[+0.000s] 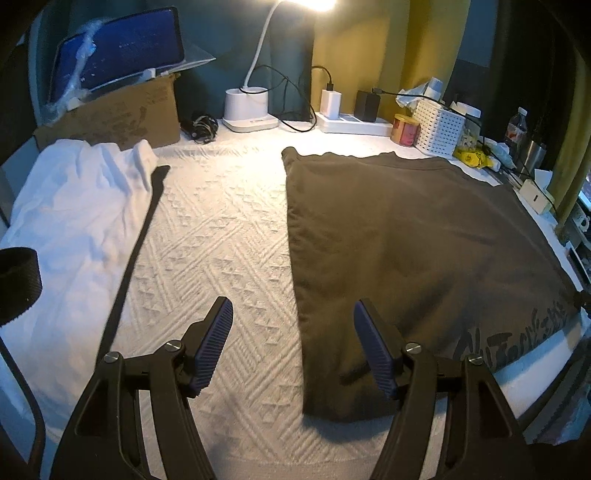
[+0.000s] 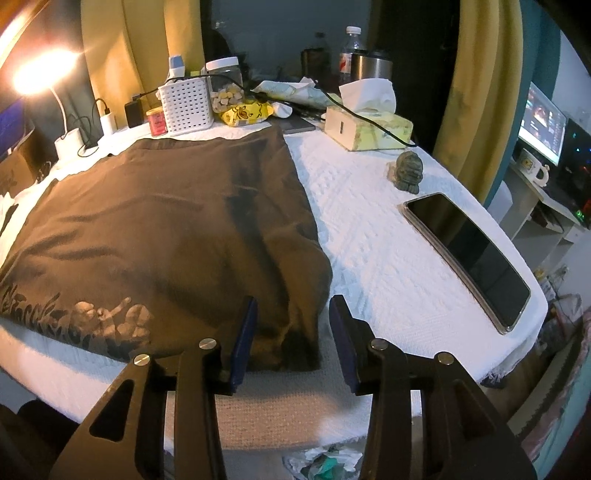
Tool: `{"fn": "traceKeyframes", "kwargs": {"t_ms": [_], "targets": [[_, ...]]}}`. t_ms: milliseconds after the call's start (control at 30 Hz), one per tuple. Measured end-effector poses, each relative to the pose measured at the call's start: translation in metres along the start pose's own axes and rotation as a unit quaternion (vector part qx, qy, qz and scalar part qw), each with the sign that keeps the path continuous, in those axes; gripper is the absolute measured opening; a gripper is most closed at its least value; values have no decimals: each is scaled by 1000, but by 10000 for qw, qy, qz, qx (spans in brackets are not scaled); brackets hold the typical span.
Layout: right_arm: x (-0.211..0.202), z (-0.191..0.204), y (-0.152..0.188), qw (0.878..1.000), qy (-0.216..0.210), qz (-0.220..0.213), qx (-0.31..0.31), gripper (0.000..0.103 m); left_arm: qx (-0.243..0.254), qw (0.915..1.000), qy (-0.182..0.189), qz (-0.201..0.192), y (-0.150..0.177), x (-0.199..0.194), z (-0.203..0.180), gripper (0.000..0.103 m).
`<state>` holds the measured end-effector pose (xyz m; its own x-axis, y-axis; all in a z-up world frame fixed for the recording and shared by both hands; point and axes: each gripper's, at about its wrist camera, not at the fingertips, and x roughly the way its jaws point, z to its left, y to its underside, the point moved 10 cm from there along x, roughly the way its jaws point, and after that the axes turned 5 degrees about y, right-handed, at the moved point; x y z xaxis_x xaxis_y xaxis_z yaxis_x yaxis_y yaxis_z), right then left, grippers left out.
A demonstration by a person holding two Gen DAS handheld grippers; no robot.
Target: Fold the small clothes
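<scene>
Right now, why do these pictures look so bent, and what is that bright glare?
Left wrist view: the lit desk lamp blows out the top edge; fisheye lens curves the brown shirt. Right wrist view: the same lamp flares at left, and the phone looks bowed.

White textured cloth-covered table (image 1: 221,229), folded brown printed T-shirt (image 1: 406,240), crumpled white garment (image 1: 74,206), black phone (image 2: 469,254), tissue box (image 2: 369,129)

Matt brown cloth shirt (image 1: 406,240)
</scene>
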<state>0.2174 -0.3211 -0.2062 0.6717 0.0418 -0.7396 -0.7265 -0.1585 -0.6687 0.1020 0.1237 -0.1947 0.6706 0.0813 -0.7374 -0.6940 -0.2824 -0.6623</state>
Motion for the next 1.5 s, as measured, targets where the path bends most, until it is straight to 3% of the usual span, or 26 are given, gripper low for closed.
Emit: {"fn": "traceKeyframes", "kwargs": {"t_ms": [767,800,833,933,1033,1133,1167,1367,1400,1467,1500], "targets": [[40,-3,-19,9996,-177,130,194,43,422,9976,291,461,-41,67,-10,67],[41,-3,-20,9996,-171,131,197,43,480,9972,315,485,-41,71,-11,64],[42,-4,-21,9996,-161,142,197,43,583,9961,375,537,-40,78,-12,36],[42,-6,-22,9997,-106,163,179,43,769,9952,275,544,-42,79,-9,5],[41,-9,-20,9996,-29,209,189,43,732,9957,234,511,-42,75,-2,5],[36,-10,-17,9994,3,248,249,66,751,9958,196,490,-40,70,3,5],[34,-8,-16,9993,-6,258,277,70,744,9958,185,506,-39,68,4,6],[18,3,-12,9992,-16,248,318,71,664,9968,30,446,-45,58,7,7],[15,5,-11,9992,-14,251,313,71,644,9971,20,397,-45,55,7,13],[10,8,-8,9991,-6,276,311,71,553,9981,58,251,-47,45,8,47],[8,10,-6,9991,-10,289,310,71,487,9986,91,176,-49,41,7,75]]}}
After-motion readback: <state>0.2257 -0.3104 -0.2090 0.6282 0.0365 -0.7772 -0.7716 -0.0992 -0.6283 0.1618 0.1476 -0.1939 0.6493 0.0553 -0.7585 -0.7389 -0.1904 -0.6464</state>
